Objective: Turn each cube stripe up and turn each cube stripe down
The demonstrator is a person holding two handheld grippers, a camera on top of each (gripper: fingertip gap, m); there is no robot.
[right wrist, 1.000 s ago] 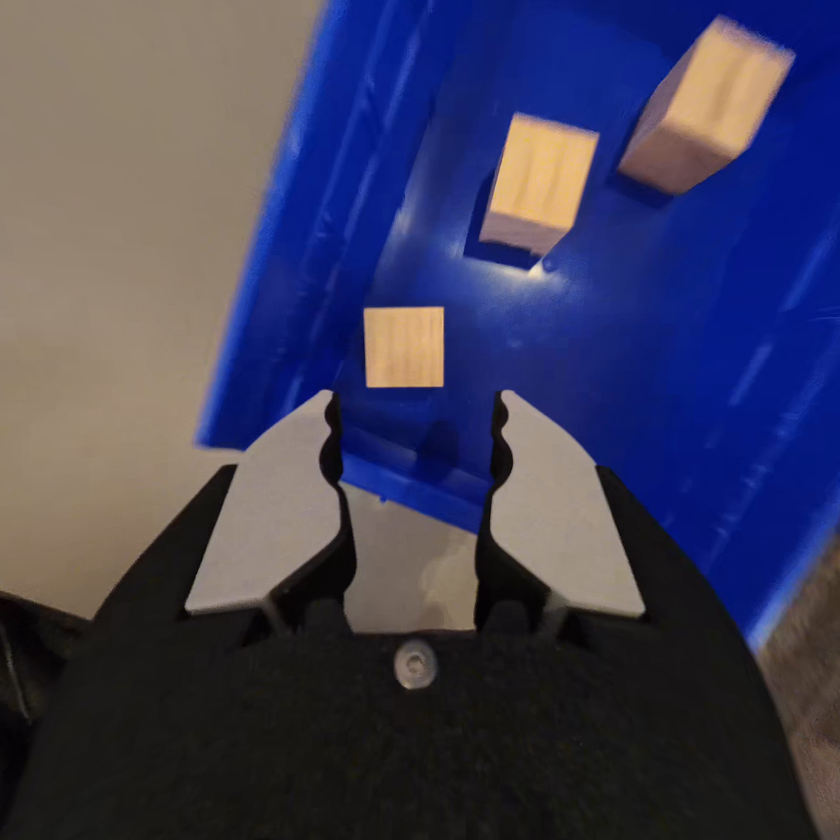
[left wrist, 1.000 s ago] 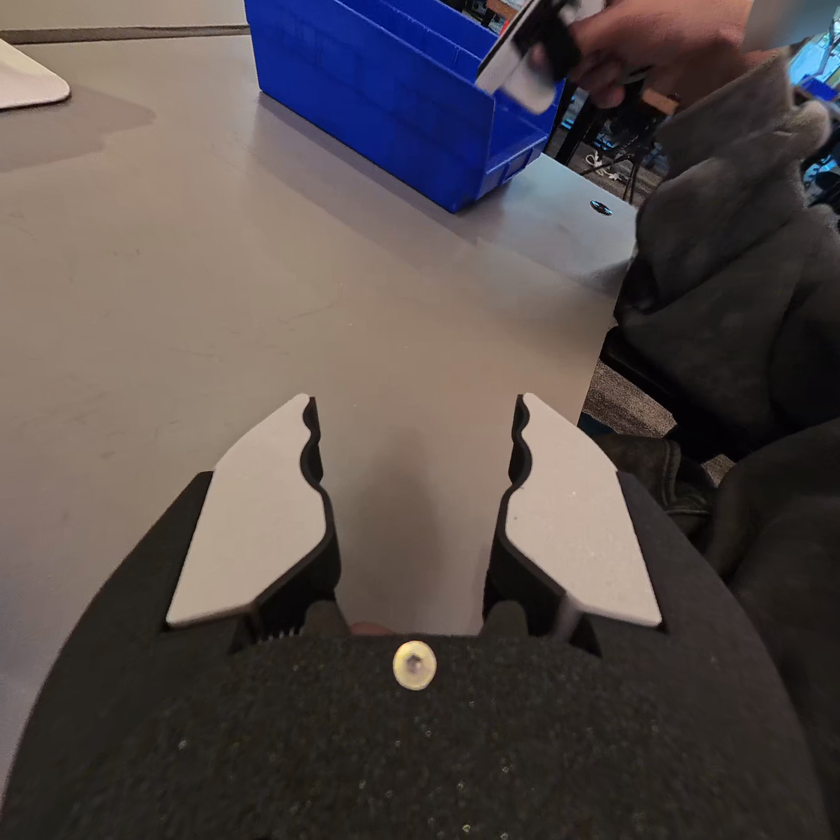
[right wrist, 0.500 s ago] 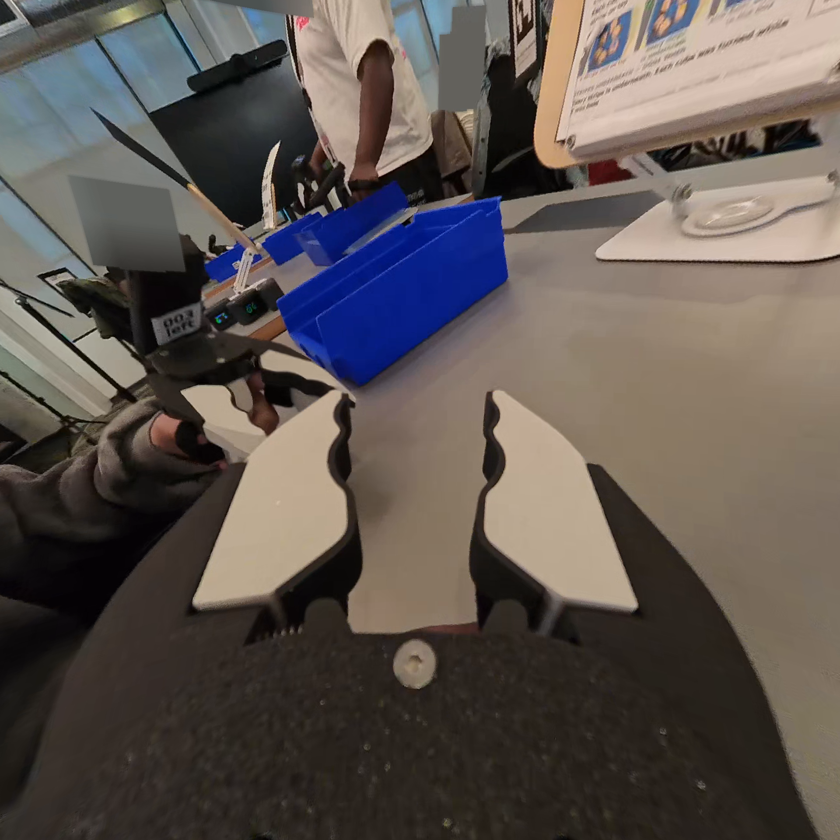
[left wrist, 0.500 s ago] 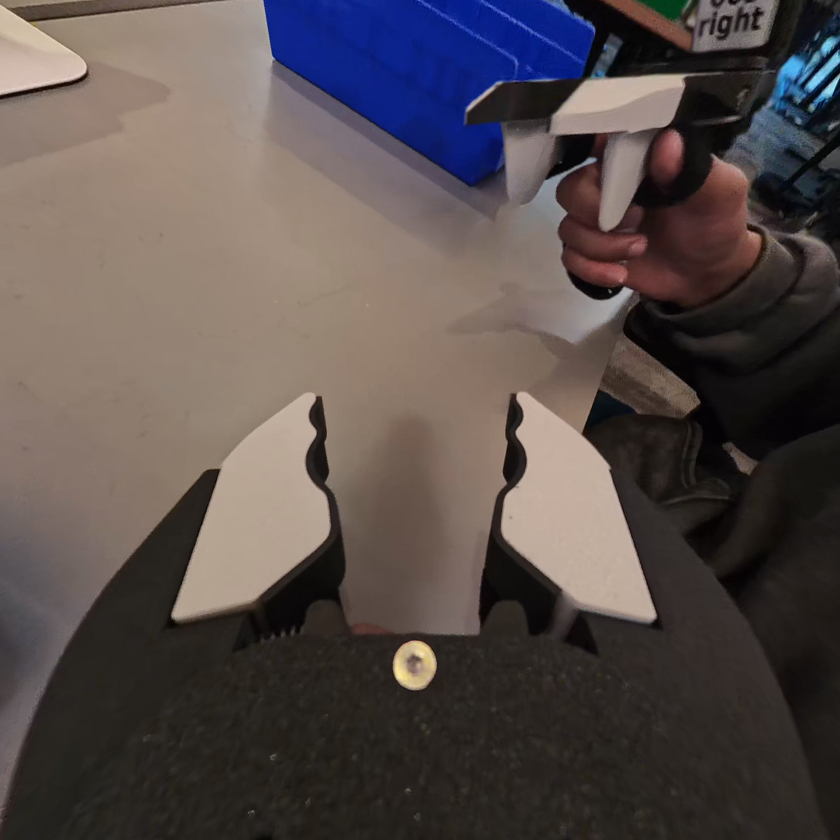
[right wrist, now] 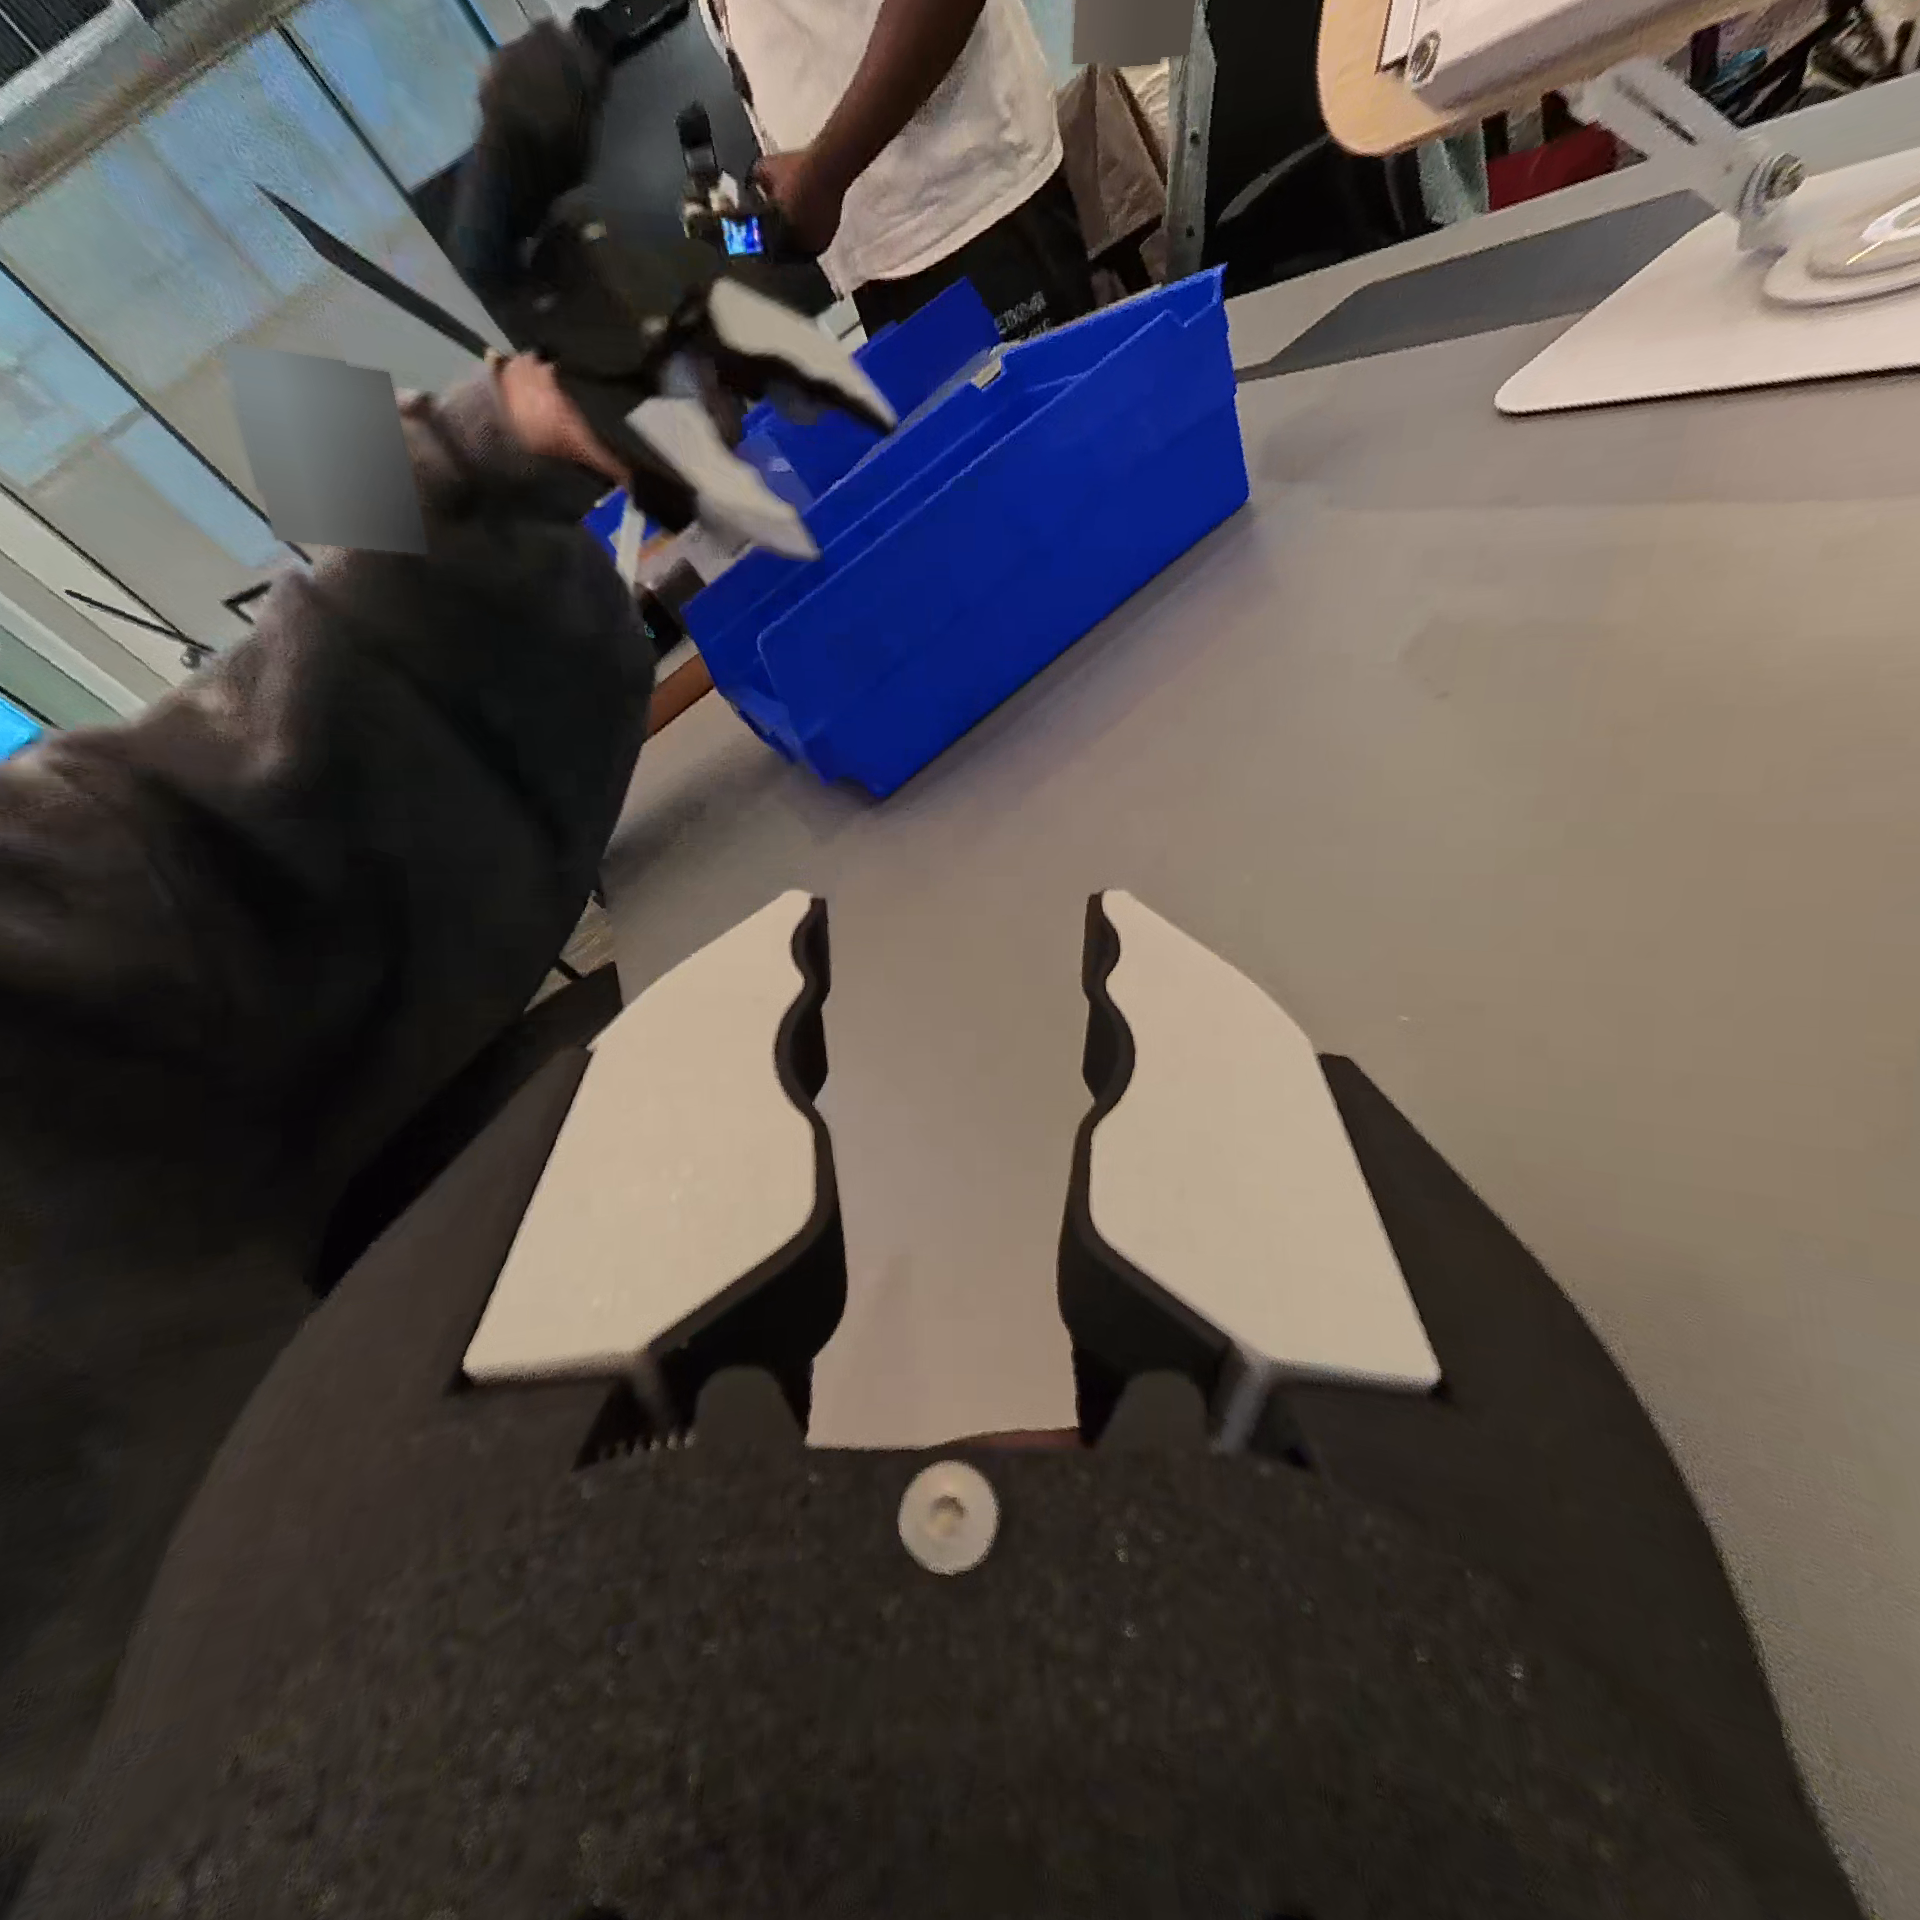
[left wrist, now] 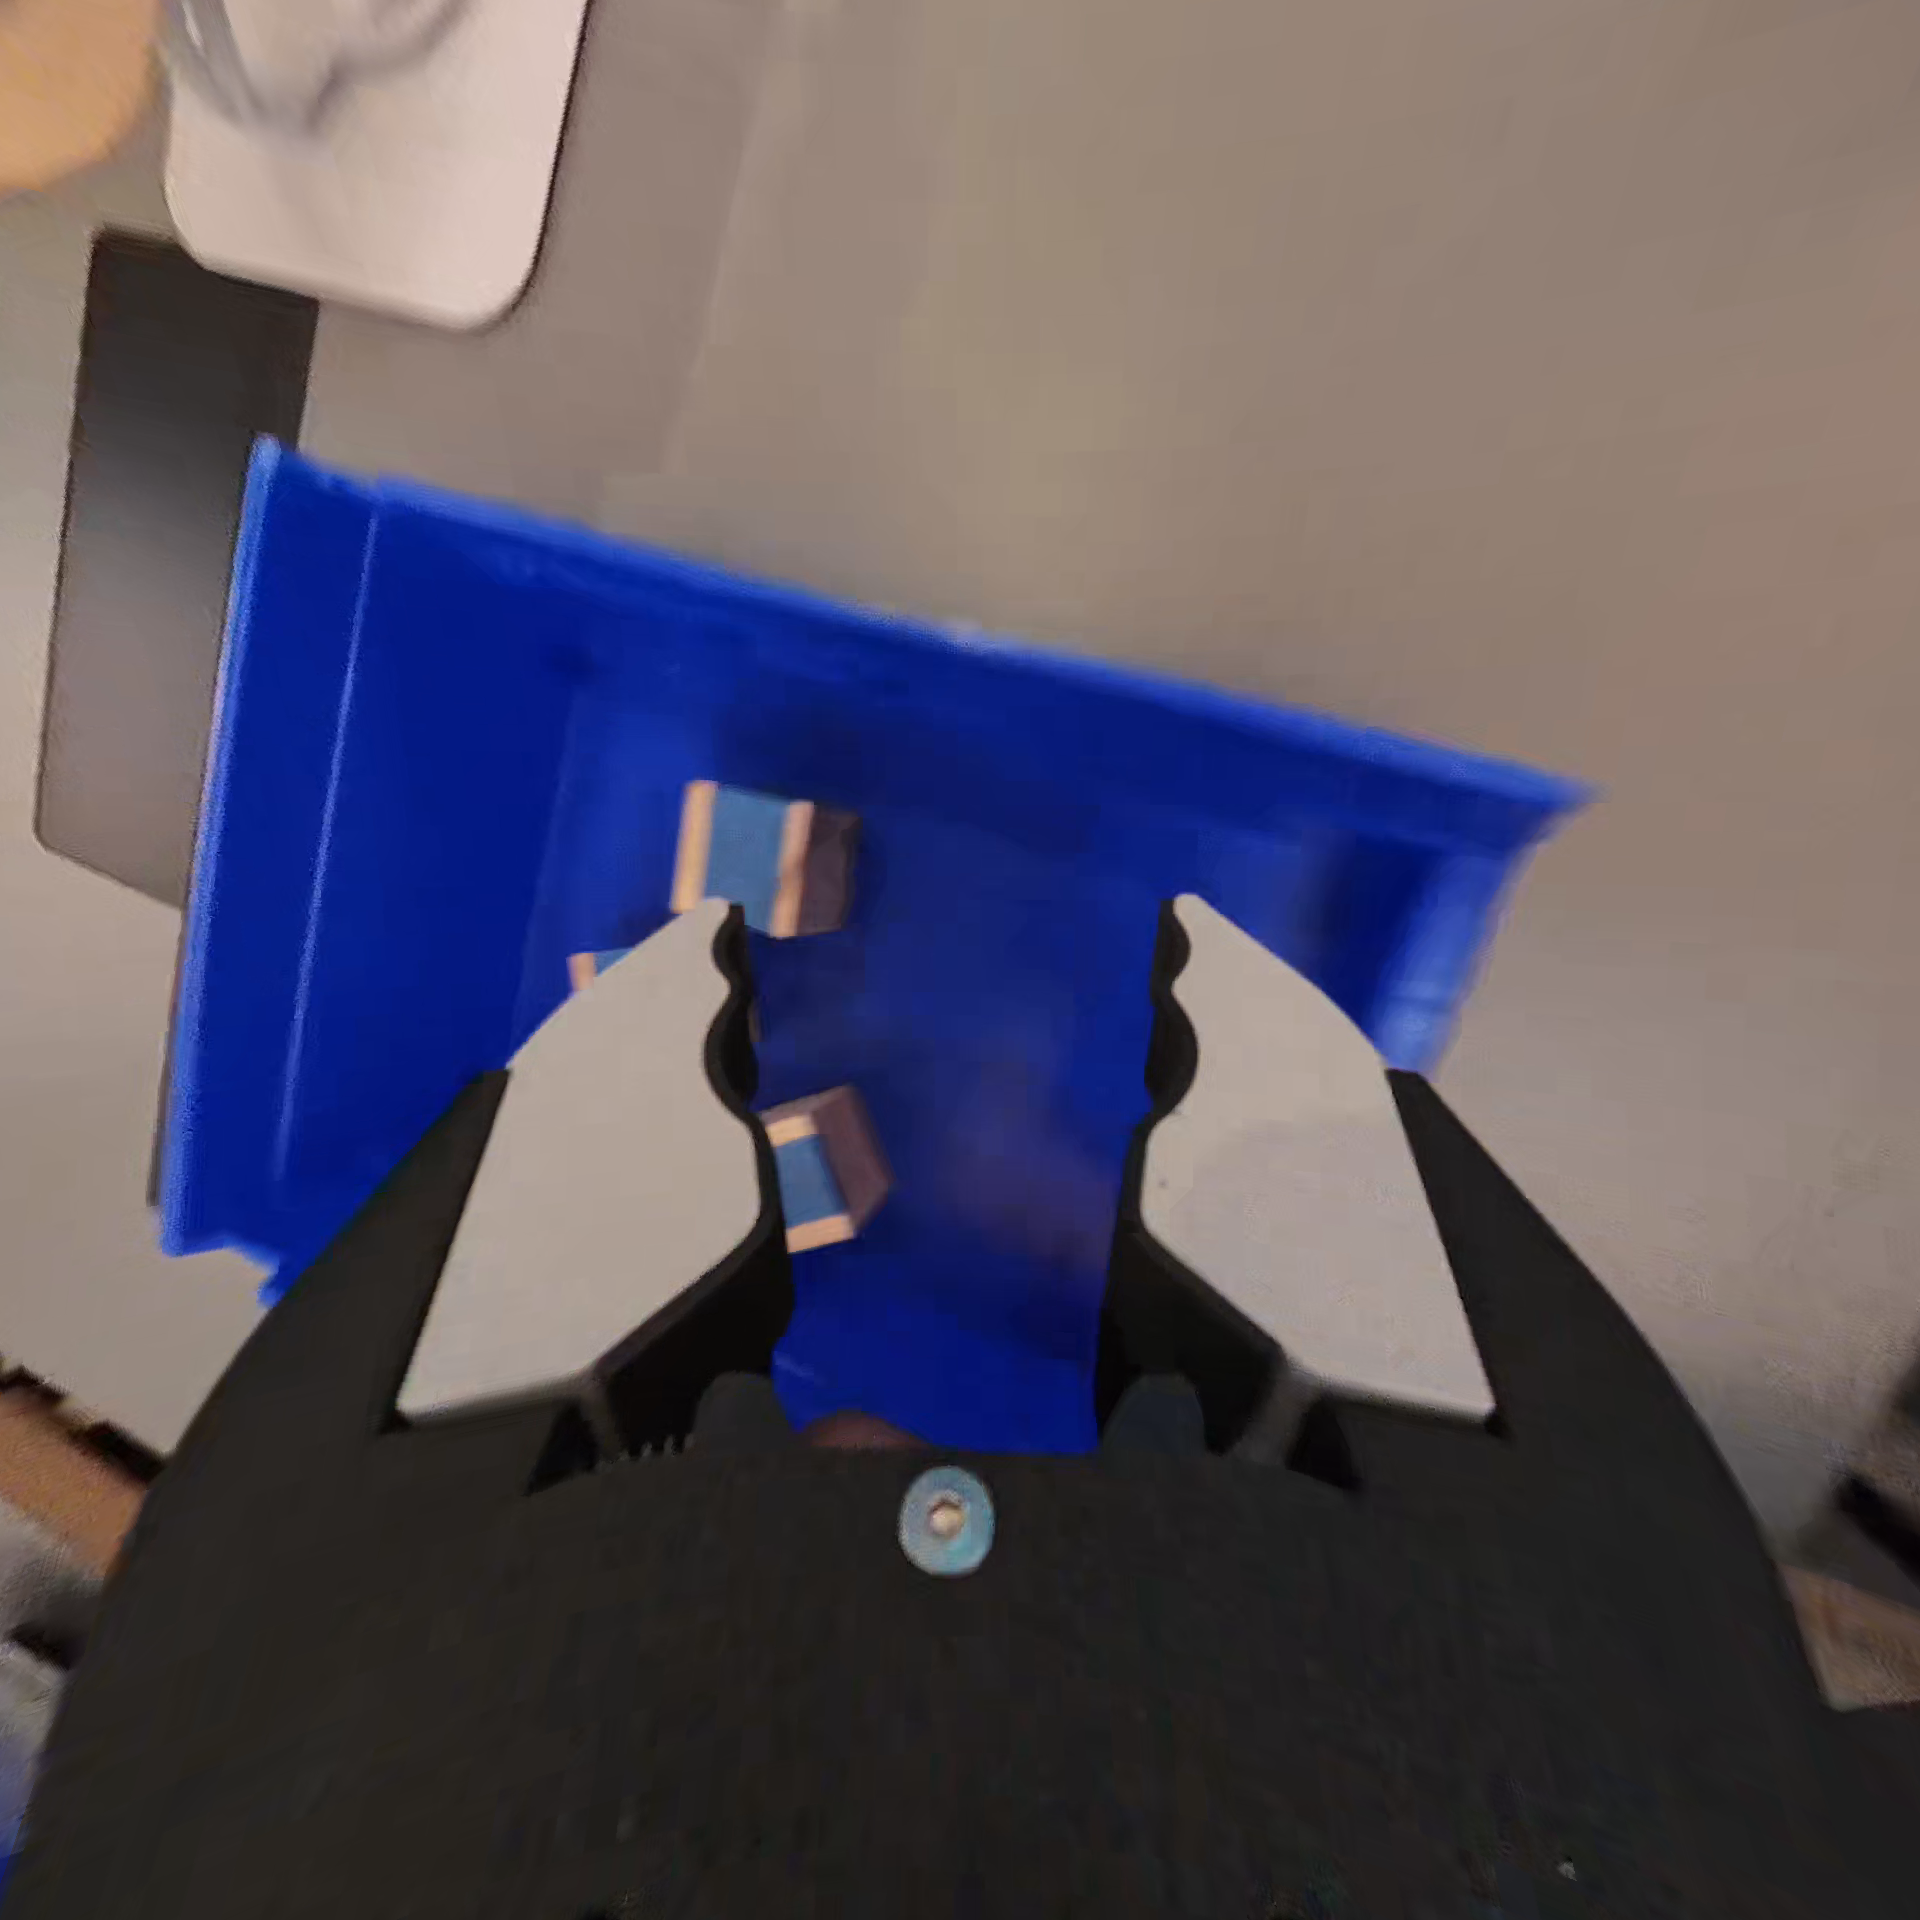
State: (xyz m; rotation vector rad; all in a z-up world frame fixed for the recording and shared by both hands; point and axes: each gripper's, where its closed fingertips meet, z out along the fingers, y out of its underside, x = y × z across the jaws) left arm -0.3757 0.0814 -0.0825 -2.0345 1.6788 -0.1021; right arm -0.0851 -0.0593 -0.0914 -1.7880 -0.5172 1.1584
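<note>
Cubes, wooden with a blue stripe on top, lie on the floor of the blue bin (left wrist: 935, 727): one part-hidden behind the left finger (left wrist: 597, 966), one toward the far wall (left wrist: 764, 857), one nearer (left wrist: 826, 1169), just beside that finger; all blurred. Left gripper (left wrist: 951, 909) hangs above the bin, fingers spread wide, holding nothing. Bin sits on the grey surface (left wrist: 1247, 364), near its left edge in the right wrist view. White stand base (left wrist: 364, 156) lies beyond. Right gripper (right wrist: 956, 904) hovers low over bare surface, well apart from the bin, fingers apart and empty.
</note>
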